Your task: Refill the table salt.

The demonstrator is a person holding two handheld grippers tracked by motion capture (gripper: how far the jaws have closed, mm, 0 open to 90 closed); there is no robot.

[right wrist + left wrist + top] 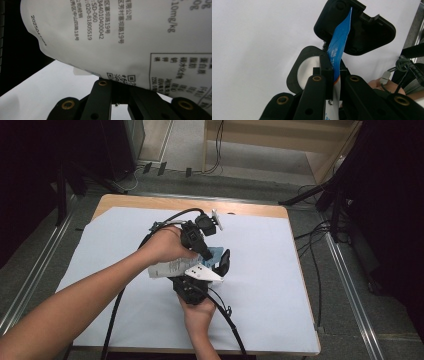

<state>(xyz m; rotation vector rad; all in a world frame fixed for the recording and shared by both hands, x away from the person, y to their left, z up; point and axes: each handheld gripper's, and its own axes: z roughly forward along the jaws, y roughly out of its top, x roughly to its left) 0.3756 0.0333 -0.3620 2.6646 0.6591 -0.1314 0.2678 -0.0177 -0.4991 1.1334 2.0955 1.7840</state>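
Note:
A flat white packet (167,268) with printed text and a blue end (216,253) is held above the middle of the table between both hands. My left gripper (201,251) comes in from the left and is shut on the blue end (340,37), which stands up edge-on between its jaws (332,68). My right gripper (219,266) reaches up from the near side under a white three-cornered plate (202,272). In the right gripper view it (119,83) is shut on the lower edge of the printed white face (125,32).
A pale sheet (260,270) covers the wooden table (165,202). Black cables (227,320) trail from both grippers toward the near edge. Dark stands and cables (330,200) crowd the floor at the right. Black parts of the other gripper (362,32) sit just beyond the left jaws.

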